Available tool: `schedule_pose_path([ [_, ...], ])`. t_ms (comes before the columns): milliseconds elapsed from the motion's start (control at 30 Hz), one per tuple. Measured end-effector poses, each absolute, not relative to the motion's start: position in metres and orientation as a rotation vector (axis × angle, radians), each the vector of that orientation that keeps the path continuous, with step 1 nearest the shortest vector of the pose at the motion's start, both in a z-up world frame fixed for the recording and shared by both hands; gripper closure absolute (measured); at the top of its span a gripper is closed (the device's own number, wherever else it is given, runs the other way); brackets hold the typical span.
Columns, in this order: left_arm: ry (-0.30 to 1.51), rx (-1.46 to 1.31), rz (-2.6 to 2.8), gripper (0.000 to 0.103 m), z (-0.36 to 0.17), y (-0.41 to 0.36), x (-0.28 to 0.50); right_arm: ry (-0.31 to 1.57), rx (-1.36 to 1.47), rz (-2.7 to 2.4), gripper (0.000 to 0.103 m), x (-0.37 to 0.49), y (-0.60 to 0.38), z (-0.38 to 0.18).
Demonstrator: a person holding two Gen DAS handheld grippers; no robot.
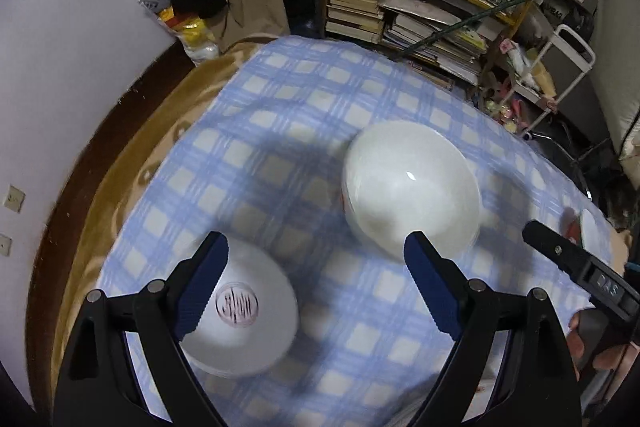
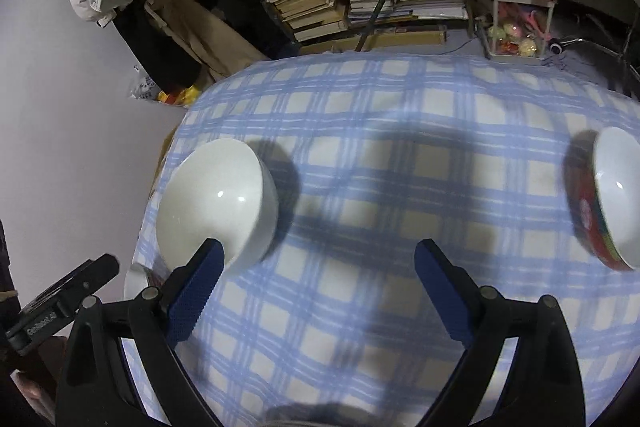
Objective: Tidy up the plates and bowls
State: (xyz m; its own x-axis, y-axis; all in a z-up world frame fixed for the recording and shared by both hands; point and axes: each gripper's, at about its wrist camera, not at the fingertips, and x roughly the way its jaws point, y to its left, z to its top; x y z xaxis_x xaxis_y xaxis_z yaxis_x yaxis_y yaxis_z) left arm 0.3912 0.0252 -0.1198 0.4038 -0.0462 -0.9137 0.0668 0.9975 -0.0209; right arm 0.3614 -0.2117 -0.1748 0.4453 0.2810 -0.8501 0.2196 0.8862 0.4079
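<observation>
Left gripper (image 1: 316, 281): we've got the blue-padded fingers (image 1: 202, 285) spread wide, nothing between them, looking down at the table (image 1: 280, 115) in its blue checked cloth.
Plate (image 1: 244, 311): white, with a round reddish mark at its centre; we see it low on the left, partly behind the left finger, lying flat on the cloth.
White bowl (image 1: 412, 187): upright just past the tip of the right finger in the left wrist view, outside the gap; a reddish trace shows under its left edge, so we cannot tell whether it sits in another bowl.
Right gripper (image 2: 320, 287): fingers (image 2: 444, 295) released here too, only checked cloth between them.
White bowl again (image 2: 218, 203): in the right wrist view it sits by the left fingertip, beside the gap, not in it.
Red bowl (image 2: 608, 199): white inside, red patterned outside, well off to the right near the cloth's edge.
Hands: we glimpse the other tool's black body at each view's edge; both grippers hover side by side, tilted down.
</observation>
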Motion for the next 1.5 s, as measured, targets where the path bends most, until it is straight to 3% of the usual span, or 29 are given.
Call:
schedule_pose_path([
  [233,1.199,0.015,-0.063,0.014,-0.141,0.018,0.42,1.171,0.402,0.059,0.004,0.389,-0.188,-0.184],
  [367,1.218,0.028,-0.047,0.019,-0.154,0.015,0.428,1.189,0.394,0.082,0.013,0.4,-0.179,-0.185],
  [400,1.234,0.018,-0.058,0.023,-0.158,0.014,0.429,1.188,0.394,0.082,0.024,0.404,-0.177,-0.186],
  [433,1.267,0.008,-0.073,0.027,-0.163,0.013,0.433,1.178,0.401,0.082,0.029,0.406,-0.177,-0.186],
  [500,1.316,-0.003,-0.085,0.06,-0.173,0.011,0.435,1.189,0.44,0.087,0.034,0.41,-0.175,-0.19],
  [533,1.332,-0.019,-0.082,0.066,-0.177,0.012,0.437,1.2,0.449,0.092,0.037,0.412,-0.174,-0.192],
  [667,1.327,-0.145,-0.105,0.076,-0.183,0.017,0.436,1.237,0.401,0.087,0.076,0.419,-0.168,-0.201],
  [767,1.344,-0.186,-0.124,0.089,-0.188,0.014,0.436,1.303,0.458,0.14,0.086,0.422,-0.168,-0.213],
  [1100,1.314,-0.061,-0.051,0.093,-0.178,-0.006,0.413,1.251,0.239,0.119,0.088,0.383,-0.147,-0.196],
  [1500,1.295,-0.034,-0.096,0.093,-0.156,-0.014,0.356,1.245,0.286,0.152,0.087,0.33,-0.16,-0.178],
])
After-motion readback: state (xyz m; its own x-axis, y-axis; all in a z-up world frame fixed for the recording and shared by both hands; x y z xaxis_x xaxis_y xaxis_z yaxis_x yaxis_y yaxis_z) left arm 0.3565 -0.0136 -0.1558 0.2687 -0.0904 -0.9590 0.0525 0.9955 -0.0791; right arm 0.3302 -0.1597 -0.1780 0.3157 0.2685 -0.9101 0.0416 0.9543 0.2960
